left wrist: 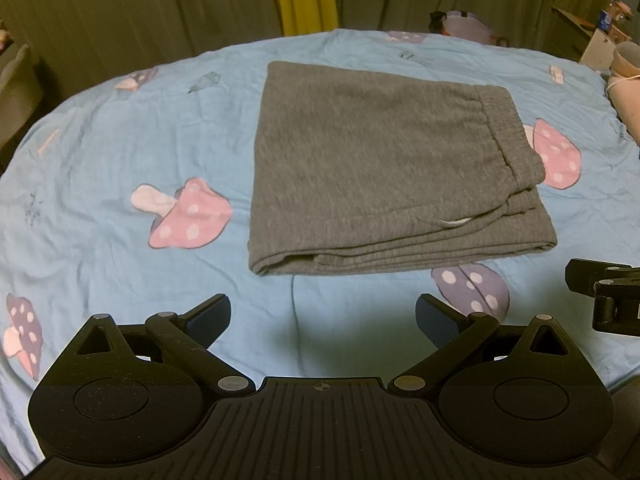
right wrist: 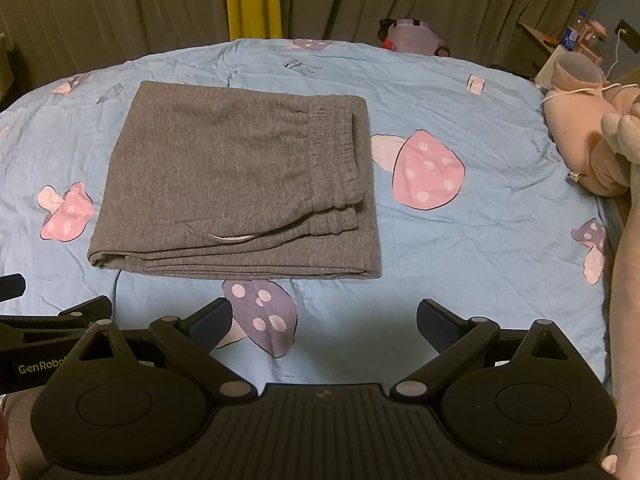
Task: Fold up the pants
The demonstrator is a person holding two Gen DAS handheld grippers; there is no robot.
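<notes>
Item: grey knit sweatpants [left wrist: 372,160], folded into a compact, roughly square stack of several layers, lying flat on the light blue bedsheet printed with pink and purple mushrooms [left wrist: 120,152]
Landmark: all positions given from the sweatpants
- Ribbed elastic waistband [right wrist: 332,152]: on top of the stack, along its right side; a short white drawstring end [right wrist: 232,238] peeks from a pocket slit near the front edge
- Layered fold edges: face the grippers, reasonably even, no leg trailing out
- Left gripper [left wrist: 322,322]: in front of the stack, near its front edge, not touching; blue-padded fingers spread wide, nothing between them
- Right gripper [right wrist: 324,326]: also in front, off the front right part of the stack, fingers likewise parted and empty, over a purple mushroom print [right wrist: 260,316]
- Pink plush toy [right wrist: 592,140]: well to the right, at the bed's edge
- Olive curtains with a yellow strip [right wrist: 252,0]: beyond the far edge

Step in hand: judged as the close of the folding; the garment looks finished and released
Next move: probably none beyond tidying; if another fold is wanted, both grippers would need to pinch every layer at the near corners and carry them over evenly, since the thick stack may slip or splay
</notes>
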